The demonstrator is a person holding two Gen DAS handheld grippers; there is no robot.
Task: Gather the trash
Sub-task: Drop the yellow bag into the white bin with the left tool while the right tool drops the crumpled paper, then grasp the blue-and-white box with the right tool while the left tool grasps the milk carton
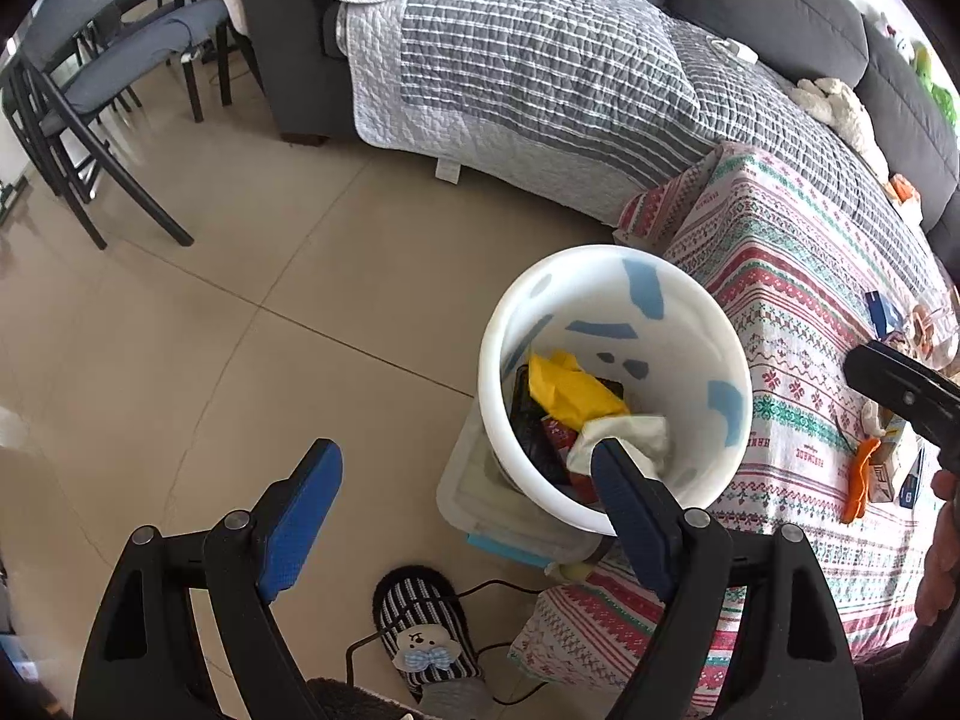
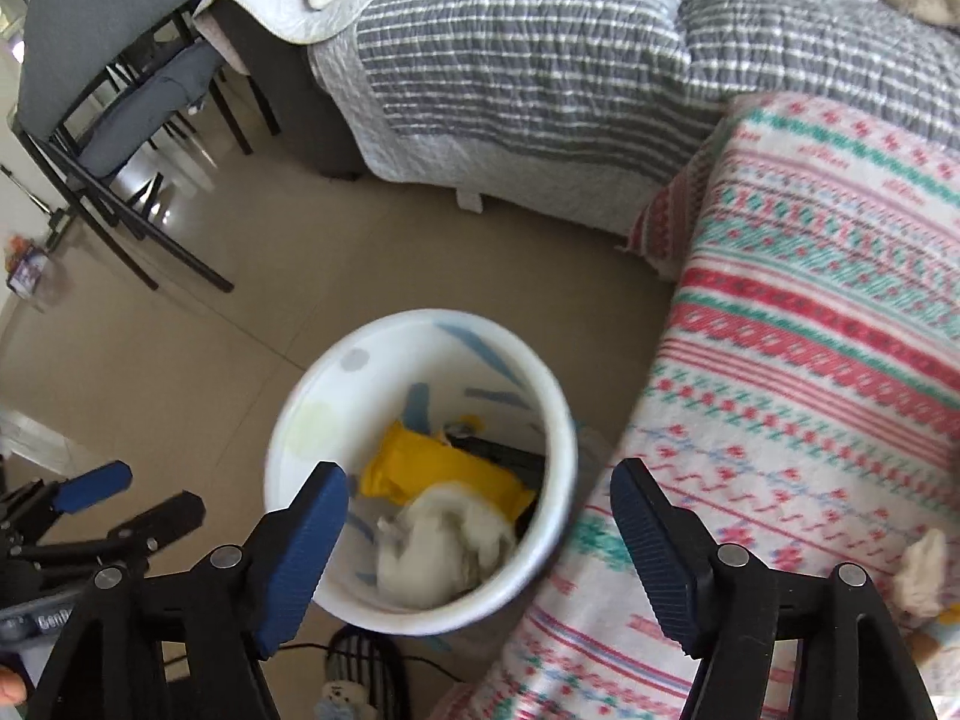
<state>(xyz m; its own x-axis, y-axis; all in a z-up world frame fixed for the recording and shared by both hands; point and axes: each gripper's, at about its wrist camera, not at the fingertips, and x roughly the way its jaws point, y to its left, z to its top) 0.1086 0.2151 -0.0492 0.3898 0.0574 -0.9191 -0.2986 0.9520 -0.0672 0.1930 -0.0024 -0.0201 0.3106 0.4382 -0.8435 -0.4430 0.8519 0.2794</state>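
The bin [image 1: 615,276] is white with blue patches, and a yellow wrapper [image 1: 570,387], a white tissue [image 1: 636,435] and something red are seen inside it. The gripper pads [image 1: 300,516] are blue on black arms. The tablecloth [image 1: 798,324] is patterned in red, green and white bands. The quilt [image 1: 528,66] is striped grey and white. The floor [image 1: 240,330] is beige. The slipper [image 1: 420,624] is striped black and white
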